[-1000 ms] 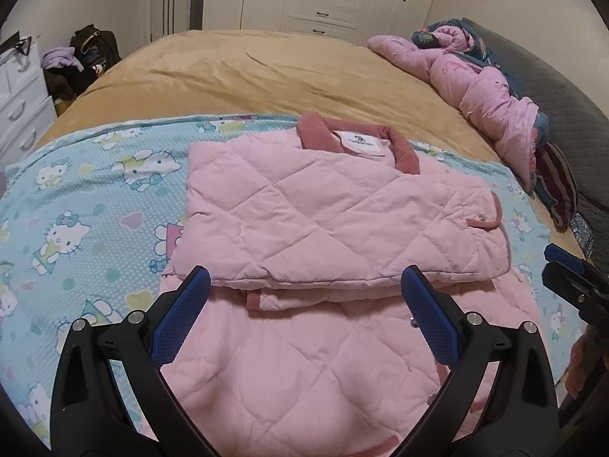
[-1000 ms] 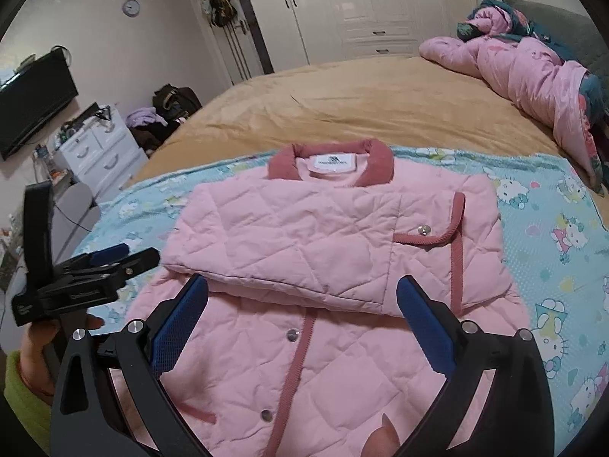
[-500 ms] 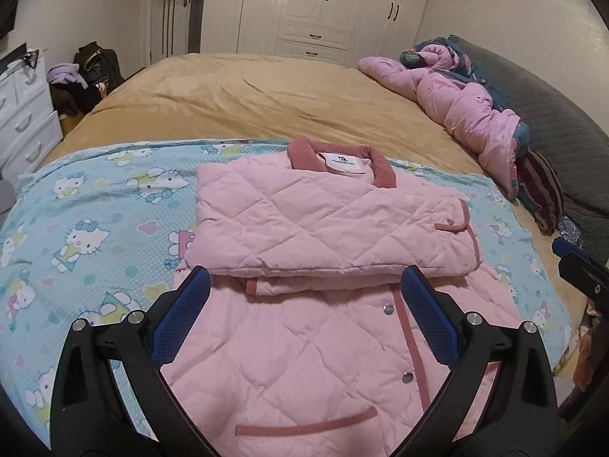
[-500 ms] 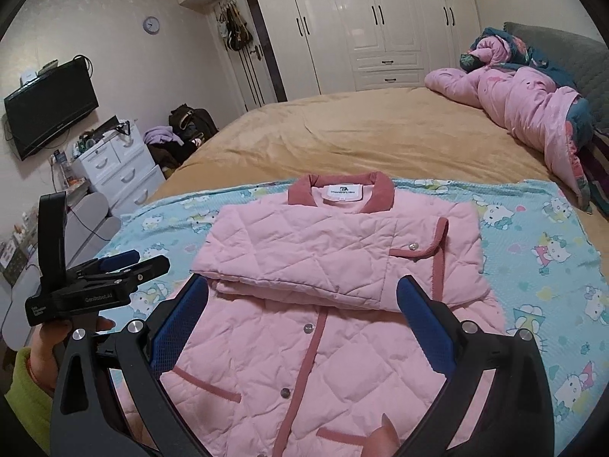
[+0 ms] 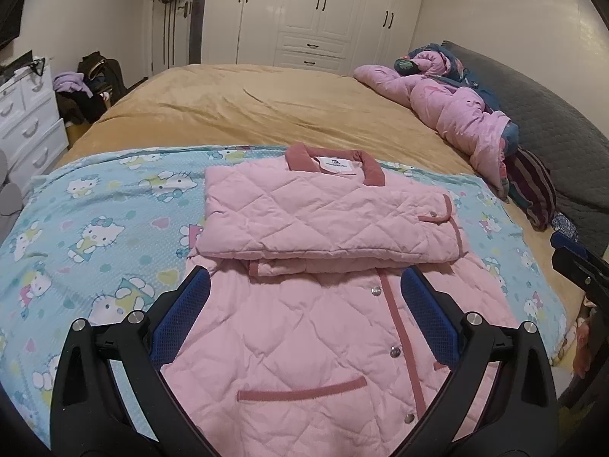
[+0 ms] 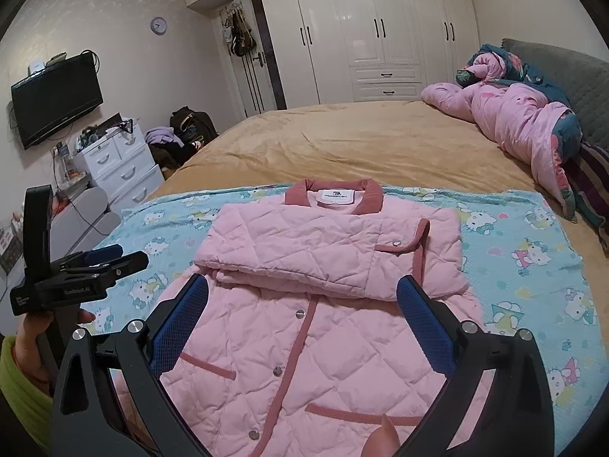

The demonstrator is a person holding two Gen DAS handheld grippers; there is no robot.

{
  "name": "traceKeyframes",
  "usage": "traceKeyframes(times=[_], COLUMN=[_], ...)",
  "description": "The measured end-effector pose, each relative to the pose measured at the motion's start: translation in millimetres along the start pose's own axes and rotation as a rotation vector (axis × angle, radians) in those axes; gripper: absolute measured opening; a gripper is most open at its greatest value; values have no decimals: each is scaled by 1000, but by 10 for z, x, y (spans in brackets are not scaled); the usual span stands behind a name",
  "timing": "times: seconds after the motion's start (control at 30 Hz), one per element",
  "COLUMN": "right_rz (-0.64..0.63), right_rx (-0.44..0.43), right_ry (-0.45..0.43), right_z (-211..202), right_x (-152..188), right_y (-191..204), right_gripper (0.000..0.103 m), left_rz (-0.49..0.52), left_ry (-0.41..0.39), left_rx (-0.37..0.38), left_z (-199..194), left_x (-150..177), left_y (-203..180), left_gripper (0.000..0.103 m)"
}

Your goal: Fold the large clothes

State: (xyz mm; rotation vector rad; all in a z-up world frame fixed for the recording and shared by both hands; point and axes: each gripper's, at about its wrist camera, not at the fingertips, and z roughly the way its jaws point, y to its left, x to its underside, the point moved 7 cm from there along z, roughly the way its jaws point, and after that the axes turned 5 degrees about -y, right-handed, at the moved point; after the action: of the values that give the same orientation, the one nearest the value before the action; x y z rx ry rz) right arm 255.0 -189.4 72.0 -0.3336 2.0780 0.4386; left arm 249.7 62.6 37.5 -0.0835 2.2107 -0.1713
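A pink quilted jacket [image 5: 327, 320] [image 6: 304, 327] with a dusty-red collar lies front up on a blue cartoon-print sheet [image 5: 95, 228] [image 6: 533, 266]. Both sleeves are folded across its chest in a flat band [image 5: 327, 224] [image 6: 323, 251]. My left gripper [image 5: 304, 304] hovers open above the jacket's lower half, nothing between its blue pads. My right gripper [image 6: 302, 304] is also open above the same area, and its tip shows at the right edge of the left wrist view [image 5: 578, 262]. The left gripper [image 6: 87, 270] appears at the left in the right wrist view, held by a hand in a green sleeve.
A tan bedspread [image 5: 266, 110] covers the bed beyond the sheet. A crumpled pink duvet [image 5: 449, 114] lies by the grey headboard [image 5: 552, 125] at the right. White drawers [image 6: 121, 167], bags and a wall TV [image 6: 57, 99] stand left; wardrobes [image 5: 323, 15] at the back.
Both grippers have pulled back and risen from the jacket, so more of its lower half, buttons and pockets now shows. The jacket itself has not moved.
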Motion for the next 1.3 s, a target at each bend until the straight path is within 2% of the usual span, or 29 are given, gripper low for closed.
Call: traceKeyframes(times=[0.57, 1.3], right_rz=[1, 1], right_rx=[-11, 44], right_ry=[18, 180], right_z=[-222, -212], right_x=[250, 1180], right_y=[-4, -292], right_gripper=[99, 99], left_rz=[2, 25], left_ry=[20, 113], left_rx=[-15, -72], left_z=[-168, -107], left_x=[328, 1042], left_y=[86, 357], left_gripper=[94, 94])
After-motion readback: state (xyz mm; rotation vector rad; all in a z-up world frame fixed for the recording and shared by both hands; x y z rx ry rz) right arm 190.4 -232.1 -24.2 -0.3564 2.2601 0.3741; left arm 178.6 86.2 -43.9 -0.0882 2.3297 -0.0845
